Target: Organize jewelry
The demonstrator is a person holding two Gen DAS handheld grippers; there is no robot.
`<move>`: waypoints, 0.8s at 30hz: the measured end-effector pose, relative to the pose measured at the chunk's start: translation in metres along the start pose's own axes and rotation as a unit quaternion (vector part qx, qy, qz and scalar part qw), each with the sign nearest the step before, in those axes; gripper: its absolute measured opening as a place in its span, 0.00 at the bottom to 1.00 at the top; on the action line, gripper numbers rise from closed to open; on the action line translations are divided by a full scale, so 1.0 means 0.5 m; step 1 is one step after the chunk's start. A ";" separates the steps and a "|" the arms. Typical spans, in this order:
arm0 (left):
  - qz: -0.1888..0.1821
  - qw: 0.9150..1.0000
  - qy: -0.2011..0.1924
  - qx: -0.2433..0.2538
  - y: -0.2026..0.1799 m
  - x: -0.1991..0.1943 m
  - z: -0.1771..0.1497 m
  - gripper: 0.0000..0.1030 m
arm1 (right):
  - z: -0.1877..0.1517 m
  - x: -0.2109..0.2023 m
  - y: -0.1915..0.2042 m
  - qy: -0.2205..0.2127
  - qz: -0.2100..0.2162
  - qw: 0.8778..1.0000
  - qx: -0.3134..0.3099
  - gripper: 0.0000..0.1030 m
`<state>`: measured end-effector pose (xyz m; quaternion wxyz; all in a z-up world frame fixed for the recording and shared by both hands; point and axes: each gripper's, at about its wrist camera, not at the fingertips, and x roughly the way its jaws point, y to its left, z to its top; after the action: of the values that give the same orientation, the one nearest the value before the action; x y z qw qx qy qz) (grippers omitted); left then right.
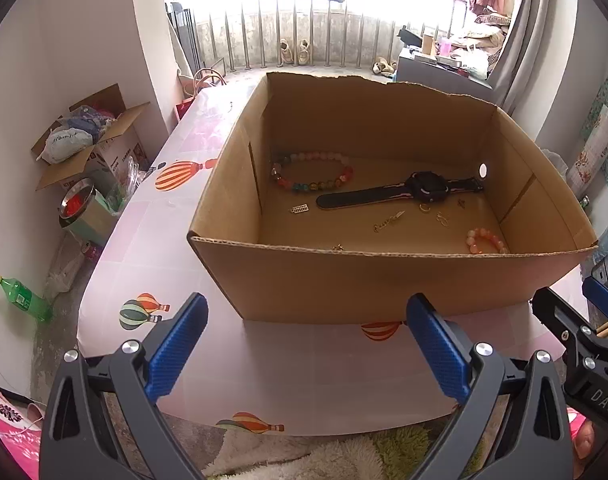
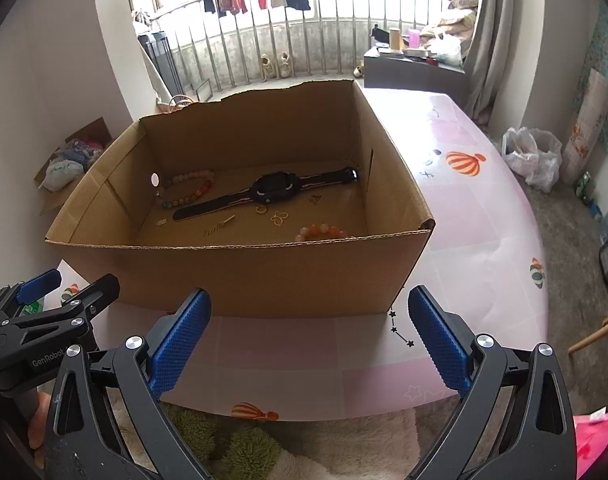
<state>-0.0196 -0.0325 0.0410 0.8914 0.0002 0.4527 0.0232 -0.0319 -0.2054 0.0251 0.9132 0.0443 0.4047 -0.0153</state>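
A: So, progress? Every piece in view already lies loose on the floor of the cardboard box (image 1: pixel 384 280): multicolour bead bracelet (image 1: pixel 312 172), black watch (image 1: pixel 400 194), peach bead bracelet (image 1: pixel 487 241), plus small gold bits.

B: Anything left on the desk (image 1: pixel 152 240)?

A: None visible on the pink cloth in either view. Judging by that, collecting looks done or nearly done; nothing is sorted inside, just scattered.

B: Tongs?

A: Left tongs (image 1: pixel 304 344) spread wide, empty, low in front of the box's near wall. Right tongs (image 2: pixel 310 344) likewise wide and empty, just beside them.

B: Hard spots?

A: Near wall cuts off part of the peach bracelet and hides the front strip of the box floor. Gold chain piece (image 2: pixel 219 227), ring (image 2: pixel 261 209) and wire butterfly charm (image 2: pixel 279 218) are tiny; type is a guess. Small charm (image 1: pixel 298 209) unreadable. Desk behind the box is hidden, so stray pieces there can't be ruled out.
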 end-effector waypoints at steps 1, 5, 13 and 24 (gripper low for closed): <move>-0.001 1.000 0.000 -0.001 0.000 0.001 0.000 0.95 | 0.001 0.003 0.002 0.002 -0.001 1.000 0.000 0.92; -0.003 1.000 0.001 0.000 0.001 0.002 0.001 0.95 | 0.003 0.007 0.002 0.006 -0.001 1.000 -0.001 0.92; -0.008 1.000 0.002 0.005 -0.001 0.004 -0.001 0.95 | 0.006 0.008 0.006 0.006 0.000 1.000 -0.001 0.92; -0.016 1.000 0.008 0.011 -0.007 0.004 -0.004 0.95 | 0.007 0.012 0.015 0.009 0.005 1.000 -0.007 0.92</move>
<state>-0.0198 -0.0357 0.0380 0.8881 0.0024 0.4596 0.0045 -0.0248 -0.1984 0.0237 0.9098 0.0399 0.4132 -0.0076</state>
